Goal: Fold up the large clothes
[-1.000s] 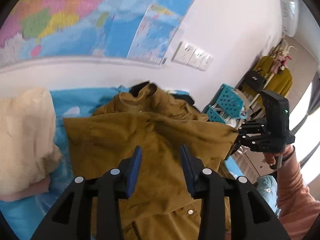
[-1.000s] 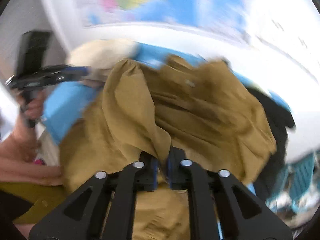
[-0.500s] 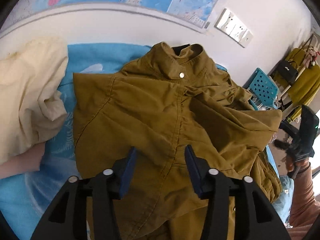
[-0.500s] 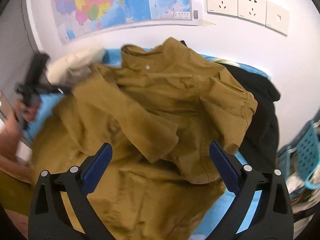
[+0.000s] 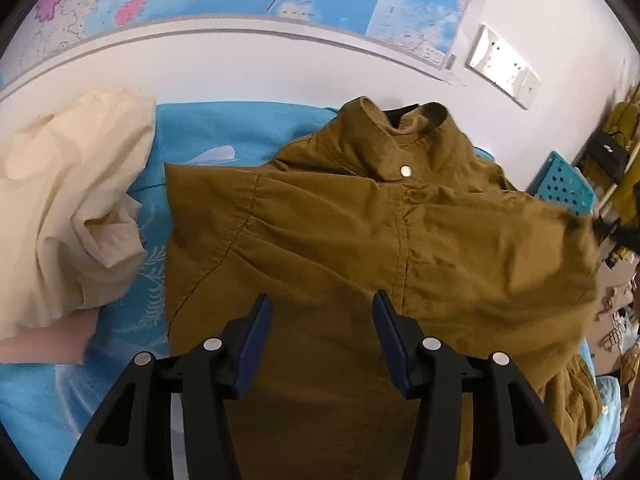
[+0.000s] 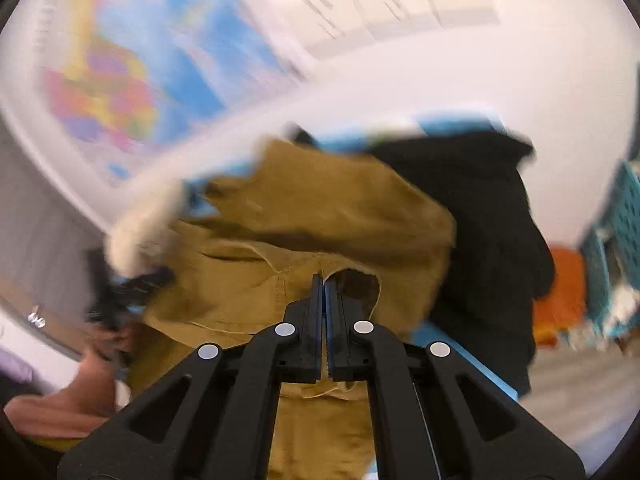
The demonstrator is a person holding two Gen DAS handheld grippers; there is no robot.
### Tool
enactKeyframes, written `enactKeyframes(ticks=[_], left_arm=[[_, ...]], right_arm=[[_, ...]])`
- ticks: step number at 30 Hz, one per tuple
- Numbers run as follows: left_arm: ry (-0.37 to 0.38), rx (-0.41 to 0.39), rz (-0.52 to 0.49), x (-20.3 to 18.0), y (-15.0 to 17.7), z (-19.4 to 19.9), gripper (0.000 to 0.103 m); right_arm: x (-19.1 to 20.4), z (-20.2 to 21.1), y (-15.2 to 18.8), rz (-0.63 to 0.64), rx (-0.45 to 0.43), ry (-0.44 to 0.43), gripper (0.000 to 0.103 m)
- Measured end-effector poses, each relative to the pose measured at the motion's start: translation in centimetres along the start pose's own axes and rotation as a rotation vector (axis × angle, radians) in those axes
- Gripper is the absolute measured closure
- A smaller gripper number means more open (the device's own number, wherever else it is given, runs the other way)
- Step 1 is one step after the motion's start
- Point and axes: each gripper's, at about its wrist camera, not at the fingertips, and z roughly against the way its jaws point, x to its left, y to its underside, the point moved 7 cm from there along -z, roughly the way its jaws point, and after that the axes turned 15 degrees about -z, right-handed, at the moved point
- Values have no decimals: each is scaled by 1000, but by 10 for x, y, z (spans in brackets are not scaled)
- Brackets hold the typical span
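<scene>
My left gripper (image 5: 322, 336) hovers over the brown jacket (image 5: 360, 240), jaws parted, nothing between them. The jacket lies spread on the blue sheet (image 5: 224, 136), collar toward the wall, beside a cream cloth (image 5: 68, 200). My right gripper (image 6: 322, 292) has its jaws closed at the jacket's cuff; whether cloth is pinched is unclear.

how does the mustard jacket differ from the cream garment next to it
The mustard jacket lies spread flat, collar toward the wall, with a snap at the neck; the cream garment is bunched in a crumpled heap. The jacket covers far more of the bed. Both rest on the blue sheet.
</scene>
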Motion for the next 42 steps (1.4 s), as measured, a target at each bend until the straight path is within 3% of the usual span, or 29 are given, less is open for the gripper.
enactKeyframes(ticks=[1,2,3,6,8,9,11,12,13,16,20,21,24,27,29,30,31,34,36,42], left_arm=[[-11,2,-3,1,0,-3,52],[-20,7,-11,0,1,-4,50],[-46,15,-21,1,2,-7,47],[-93,30,-62,1,5,-11,45],[-104,34,-72,1,6,-14,45],[-109,34,-72,1,6,-15,44],[-119,30,-67,1,5,-16,44],[-122,26,-61,2,4,-15,44],[-124,23,-56,2,4,-15,44],[-124,-12,-24,3,-1,-6,44],[-104,-100,29,2,-13,7,42],[-102,-103,30,1,-15,6,37],[-154,-56,31,3,-12,-12,37],[-151,13,47,8,-1,-32,37],[-149,9,41,7,-2,-30,37],[-137,1,40,6,-5,-25,37],[-121,-8,38,5,-7,-23,37],[-95,-35,20,2,-20,-12,36],[-118,-65,-16,3,-37,-6,36],[-100,-49,-117,-2,-97,-42,34]], right_arm=[[-13,-19,4,-13,33,62,91],[-19,-27,7,-21,53,80,89],[-25,-38,12,-32,71,67,80],[-28,-36,14,-61,9,-14,17],[-22,-37,17,-25,-13,-27,36],[-19,-41,19,-8,-5,0,55],[-15,-50,23,40,7,63,76],[-12,-49,25,58,1,69,98],[-8,-43,20,80,-32,85,100],[7,-13,3,96,-154,21,100],[16,4,-27,94,-284,23,100],[13,-4,-30,87,-269,32,100],[-10,-46,-27,82,-189,151,99],[-35,-78,-16,23,-113,187,90],[-36,-75,-13,17,-124,187,74],[-34,-66,-13,24,-153,201,53],[-29,-53,-14,40,-204,195,45],[-4,-19,-20,91,-312,168,42],[19,-11,-24,145,-331,131,42],[84,-74,-42,366,-249,166,37]])
